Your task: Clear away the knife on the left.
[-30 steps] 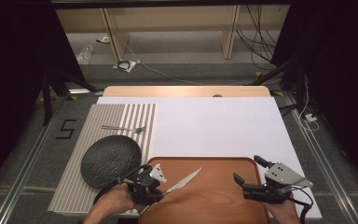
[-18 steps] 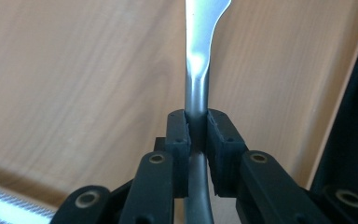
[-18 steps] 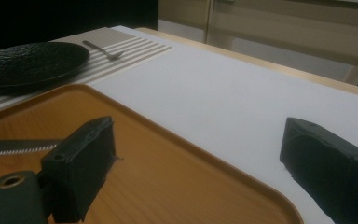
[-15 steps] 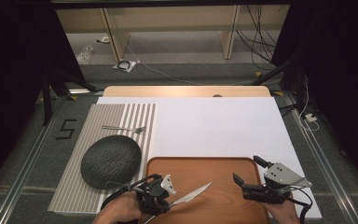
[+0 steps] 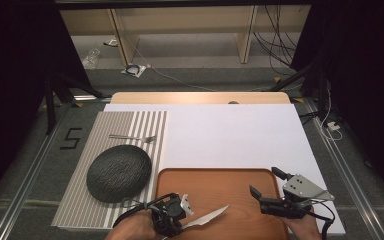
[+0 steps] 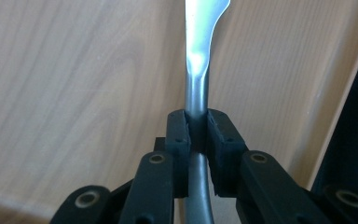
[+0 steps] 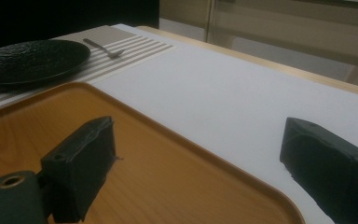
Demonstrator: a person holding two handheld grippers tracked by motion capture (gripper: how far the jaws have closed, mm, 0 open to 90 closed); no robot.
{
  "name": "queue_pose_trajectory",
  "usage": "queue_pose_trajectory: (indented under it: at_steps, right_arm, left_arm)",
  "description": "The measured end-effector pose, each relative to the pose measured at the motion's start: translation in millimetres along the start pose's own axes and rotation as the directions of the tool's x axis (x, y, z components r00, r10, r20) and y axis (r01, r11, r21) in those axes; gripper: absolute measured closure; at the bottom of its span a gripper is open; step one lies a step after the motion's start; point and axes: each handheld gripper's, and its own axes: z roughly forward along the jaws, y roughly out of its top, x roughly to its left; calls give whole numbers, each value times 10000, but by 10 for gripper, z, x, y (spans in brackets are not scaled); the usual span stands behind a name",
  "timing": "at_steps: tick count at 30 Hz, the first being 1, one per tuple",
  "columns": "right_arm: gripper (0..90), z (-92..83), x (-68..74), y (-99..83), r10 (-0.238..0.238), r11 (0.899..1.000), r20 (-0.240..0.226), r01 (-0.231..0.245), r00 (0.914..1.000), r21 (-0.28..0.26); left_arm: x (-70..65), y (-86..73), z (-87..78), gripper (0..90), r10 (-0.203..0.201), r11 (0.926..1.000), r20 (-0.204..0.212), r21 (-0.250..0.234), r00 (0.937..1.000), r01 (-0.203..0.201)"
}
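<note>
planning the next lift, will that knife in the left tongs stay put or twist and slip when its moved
The knife looks like smooth, shiny metal, so it is probably stiff but slippery. The left tongs pinch only its narrow rounded handle, with the blade sticking out past them, so it may pivot or twist in the grip. It looks thin and likely light, which should keep any sag small.

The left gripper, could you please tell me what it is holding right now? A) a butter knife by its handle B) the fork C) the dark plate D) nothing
A: in the left gripper view the left gripper is closed on the handle of the butter knife, whose blade extends out over the wooden tray.
</note>
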Motion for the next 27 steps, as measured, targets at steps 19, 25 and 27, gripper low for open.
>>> queue_pose_trajectory:
  at_steps: [19, 25, 27]
  right_arm:
    - [113, -9, -7, 1, 8, 10000, 39, -8, 10000, 22]
    - [113, -7, -3, 0, -10, 10000, 43, 10, 10000, -15]
    - [113, -12, -7, 1, -19, 10000, 52, 19, 10000, 20]
  left_arm:
    - [-96, 41, -138, 775, 410, 9905, -241, -1301, 9989, -438]
    - [-151, 72, -102, 887, 795, 9810, -443, -1738, 9958, -860]
    - [-174, 83, -64, 895, 944, 9762, -454, -1915, 9945, -1014]
